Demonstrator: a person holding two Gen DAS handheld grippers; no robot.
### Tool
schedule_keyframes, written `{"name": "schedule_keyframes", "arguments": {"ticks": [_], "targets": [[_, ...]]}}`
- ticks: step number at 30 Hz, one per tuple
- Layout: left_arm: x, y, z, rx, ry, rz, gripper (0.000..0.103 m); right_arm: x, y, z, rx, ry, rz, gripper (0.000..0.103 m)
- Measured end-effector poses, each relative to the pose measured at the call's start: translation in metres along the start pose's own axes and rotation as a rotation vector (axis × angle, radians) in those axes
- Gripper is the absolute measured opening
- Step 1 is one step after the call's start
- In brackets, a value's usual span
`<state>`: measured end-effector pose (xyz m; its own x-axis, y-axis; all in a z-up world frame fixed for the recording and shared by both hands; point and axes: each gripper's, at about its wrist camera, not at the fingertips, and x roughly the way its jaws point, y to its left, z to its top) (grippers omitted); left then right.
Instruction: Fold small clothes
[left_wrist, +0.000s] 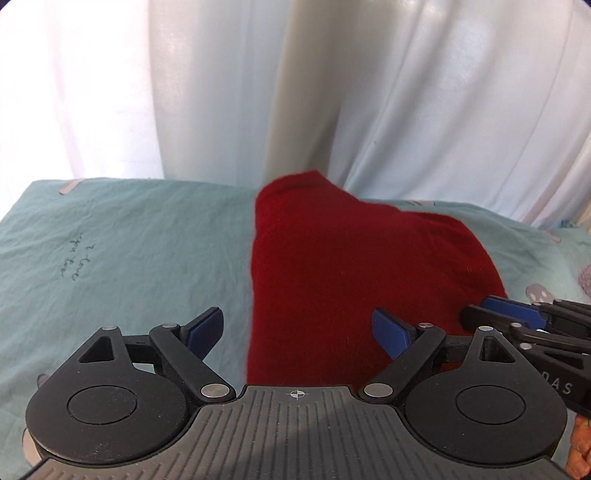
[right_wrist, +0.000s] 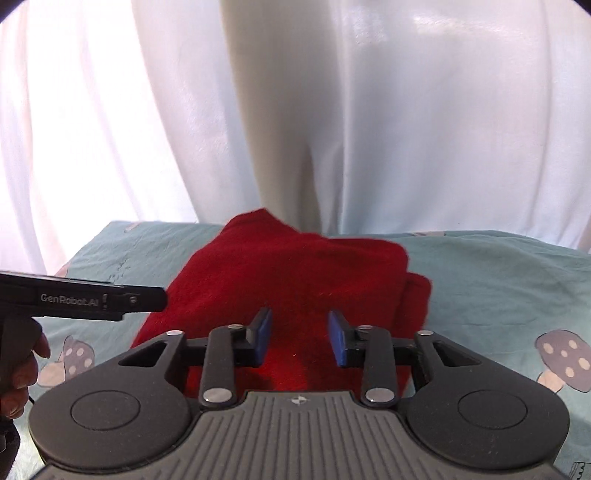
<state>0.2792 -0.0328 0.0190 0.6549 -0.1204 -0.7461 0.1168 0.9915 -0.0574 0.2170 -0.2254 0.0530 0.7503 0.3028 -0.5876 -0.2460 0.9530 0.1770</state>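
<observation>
A folded red fleece garment (left_wrist: 351, 277) (right_wrist: 295, 273) lies on a teal bed sheet (left_wrist: 129, 240) (right_wrist: 498, 280). My left gripper (left_wrist: 299, 330) hovers over the garment's near left part, its blue pads (left_wrist: 207, 328) spread wide with nothing between them. My right gripper (right_wrist: 301, 338) sits over the garment's near middle; its blue pads (right_wrist: 338, 339) stand a narrow gap apart and only the cloth below shows through. It enters the left wrist view from the right (left_wrist: 480, 314). The left gripper (right_wrist: 155, 299) shows side-on in the right wrist view.
White curtains (left_wrist: 443, 110) (right_wrist: 406, 129) hang right behind the bed's far edge. The sheet bears mushroom prints (right_wrist: 565, 362) and handwriting (left_wrist: 77, 258). A person's hand (right_wrist: 22, 369) holds the left gripper's handle; fingers (left_wrist: 581, 450) show at the lower right.
</observation>
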Motion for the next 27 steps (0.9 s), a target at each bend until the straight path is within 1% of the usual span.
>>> {"name": "schedule_keyframes", "arguments": {"ticks": [2, 4, 7, 10, 11, 12, 17, 19, 21, 23, 25, 27], "targets": [[0.007, -0.008, -0.007, 0.028, 0.026, 0.027, 0.092, 0.009, 0.005, -0.008, -0.040, 0.029, 0.005, 0.026], [0.012, -0.013, -0.009, 0.045, 0.037, 0.030, 0.094, 0.015, 0.008, -0.017, -0.107, 0.049, -0.021, 0.026], [0.020, -0.020, -0.008, 0.056, 0.066, 0.039, 0.097, 0.026, 0.006, -0.026, -0.159, 0.069, -0.063, 0.024], [0.025, -0.031, -0.008, 0.095, 0.061, 0.087, 0.099, 0.028, -0.002, -0.031, -0.181, 0.050, -0.061, 0.024], [0.026, -0.033, -0.008, 0.103, 0.059, 0.100, 0.100, 0.038, 0.000, -0.029, -0.180, 0.045, -0.061, 0.024], [0.028, -0.034, -0.008, 0.106, 0.058, 0.113, 0.101, 0.039, -0.002, -0.029, -0.176, 0.039, -0.060, 0.024], [0.028, -0.032, -0.008, 0.081, 0.054, 0.125, 0.103, 0.031, -0.003, -0.033, -0.184, 0.009, -0.061, 0.025], [0.022, -0.028, -0.008, 0.068, 0.050, 0.126, 0.103, 0.023, 0.004, -0.038, -0.178, 0.006, -0.063, 0.025], [0.010, -0.020, -0.004, 0.037, 0.025, 0.107, 0.102, 0.014, 0.006, -0.039, -0.162, 0.002, -0.057, 0.025], [-0.003, -0.013, 0.000, 0.010, -0.018, 0.107, 0.102, 0.003, 0.001, -0.036, -0.090, -0.015, -0.046, 0.026], [-0.012, -0.005, 0.004, 0.003, -0.055, 0.146, 0.102, -0.005, -0.005, -0.023, -0.016, -0.036, -0.079, 0.026], [-0.015, 0.004, 0.005, -0.007, -0.074, 0.184, 0.102, -0.005, -0.003, -0.007, 0.003, -0.065, -0.130, 0.027]]}}
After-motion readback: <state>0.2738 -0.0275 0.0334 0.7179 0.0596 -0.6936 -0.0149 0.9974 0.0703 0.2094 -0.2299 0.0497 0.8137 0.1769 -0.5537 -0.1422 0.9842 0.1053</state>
